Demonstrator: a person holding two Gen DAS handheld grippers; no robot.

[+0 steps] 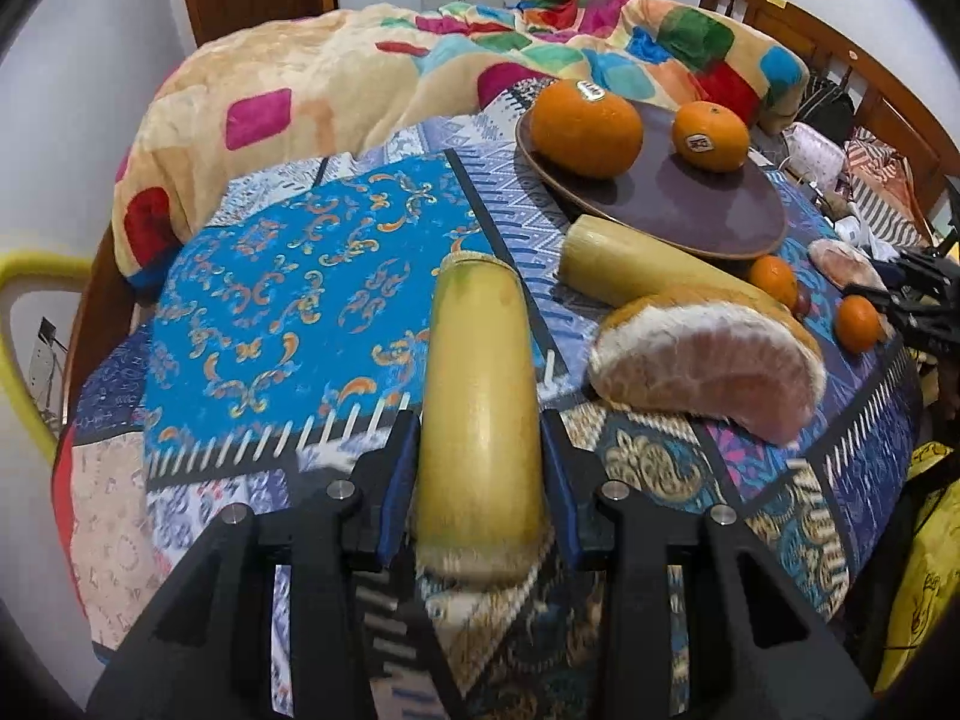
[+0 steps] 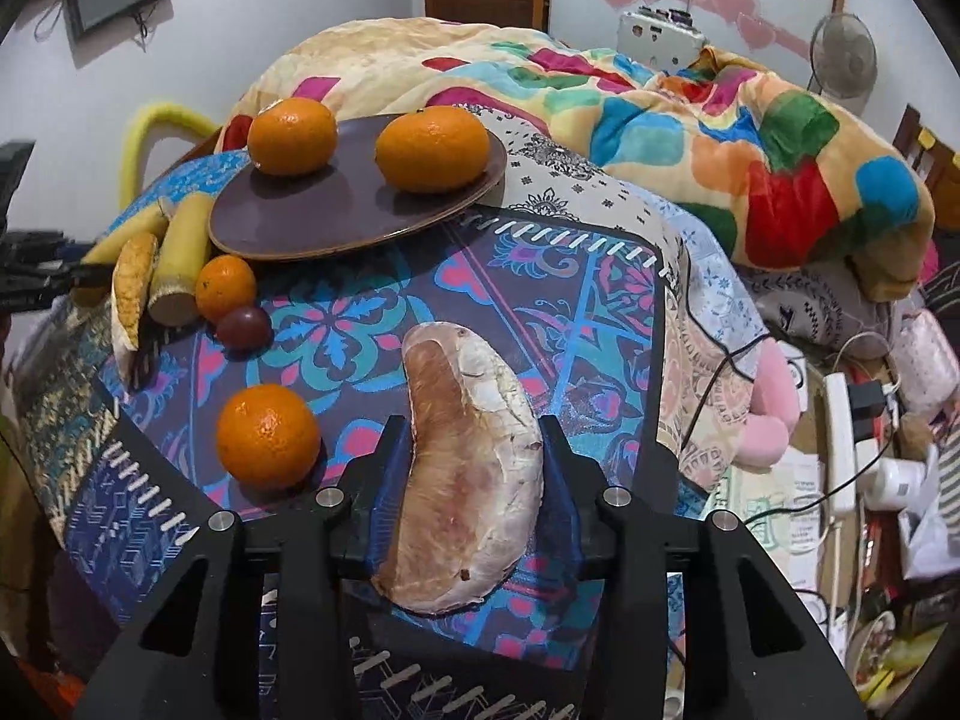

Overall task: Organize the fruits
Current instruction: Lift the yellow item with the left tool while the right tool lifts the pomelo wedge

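My left gripper point(image 1: 479, 420) is shut on a yellow cane piece point(image 1: 480, 396) that lies on the patterned cloth point(image 1: 288, 300). My right gripper point(image 2: 471, 426) is shut on a peeled pomelo wedge point(image 2: 474, 468), also resting on the cloth. A dark brown plate point(image 2: 336, 222) behind them carries two oranges point(image 2: 292, 135) point(image 2: 432, 147). In front of the plate lie a second cane piece point(image 1: 630, 270), a pomelo wedge with rind point(image 1: 708, 360), a small orange point(image 2: 225, 288) and a dark red fruit point(image 2: 243, 327). Another orange point(image 2: 267, 435) sits just left of my right gripper.
A colourful blanket point(image 1: 420, 60) is heaped behind the plate. A wooden headboard point(image 1: 840, 60) stands at the far right. In the right wrist view, cables, a power strip point(image 2: 840, 438) and clutter fill the right side. A yellow chair arm point(image 1: 24, 324) is at the left.
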